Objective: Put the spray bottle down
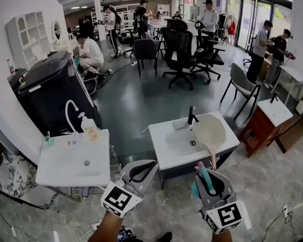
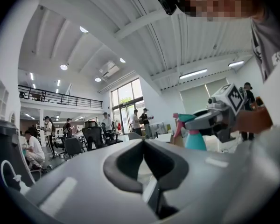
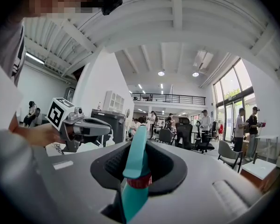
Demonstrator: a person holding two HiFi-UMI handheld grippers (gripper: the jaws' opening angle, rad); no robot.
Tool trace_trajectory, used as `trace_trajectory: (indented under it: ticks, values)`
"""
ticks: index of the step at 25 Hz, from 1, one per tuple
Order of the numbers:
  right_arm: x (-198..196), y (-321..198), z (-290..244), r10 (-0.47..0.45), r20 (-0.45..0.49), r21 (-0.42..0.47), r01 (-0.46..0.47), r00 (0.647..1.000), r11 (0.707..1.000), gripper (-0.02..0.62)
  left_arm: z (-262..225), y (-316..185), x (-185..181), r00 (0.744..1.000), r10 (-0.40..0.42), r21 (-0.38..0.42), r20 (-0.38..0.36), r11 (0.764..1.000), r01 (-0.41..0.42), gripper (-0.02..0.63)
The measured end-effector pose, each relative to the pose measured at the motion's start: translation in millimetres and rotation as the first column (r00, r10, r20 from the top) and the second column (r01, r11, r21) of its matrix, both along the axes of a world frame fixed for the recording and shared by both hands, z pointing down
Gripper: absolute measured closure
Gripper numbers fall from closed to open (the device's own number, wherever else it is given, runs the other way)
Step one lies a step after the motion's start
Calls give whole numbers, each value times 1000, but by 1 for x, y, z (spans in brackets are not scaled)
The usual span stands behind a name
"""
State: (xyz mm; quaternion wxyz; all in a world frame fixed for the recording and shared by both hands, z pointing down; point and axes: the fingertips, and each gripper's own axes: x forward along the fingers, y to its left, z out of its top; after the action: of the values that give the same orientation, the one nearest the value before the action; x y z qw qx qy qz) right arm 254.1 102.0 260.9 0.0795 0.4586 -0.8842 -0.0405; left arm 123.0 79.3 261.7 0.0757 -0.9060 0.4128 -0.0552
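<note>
Spray bottle (image 1: 203, 175) hangs upright in the air, grasped about the neck by the right hand-held gripper (image 1: 210, 184), just short of the near edge of the white tabletop (image 1: 164, 147) that carries the sink. Carry it over a bare part of that tabletop, clear of the beige dish (image 1: 210, 131) and the tap (image 1: 192, 116), lower it until the base bears flat, and only then release the jaws and draw straight back so the pads do not tip it. Left hand-held gripper (image 1: 139, 172) is clenched on nothing and should be held clear.
</note>
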Motion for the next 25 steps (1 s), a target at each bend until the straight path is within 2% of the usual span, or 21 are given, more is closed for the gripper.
trace_trajectory:
  ticks: [4, 8, 13, 25]
  values:
    - [14, -9, 4, -12, 18, -7, 12, 1000, 1000, 508, 2, -5, 21, 1000, -1, -13, 10, 1000, 1, 603]
    - [19, -24, 9, -11, 24, -16, 11, 1000, 1000, 508, 2, -17, 25, 1000, -5, -12, 7, 1000, 5, 603]
    - [4, -47, 19, -10, 19, -32, 10, 1000, 999, 508, 6, -44, 10, 1000, -9, -10, -16, 1000, 8, 603]
    - [-47, -140, 21, 57, -8, -39, -58, 998, 998, 508, 11, -149, -33, 996, 67, -1, -61, 998, -67, 603]
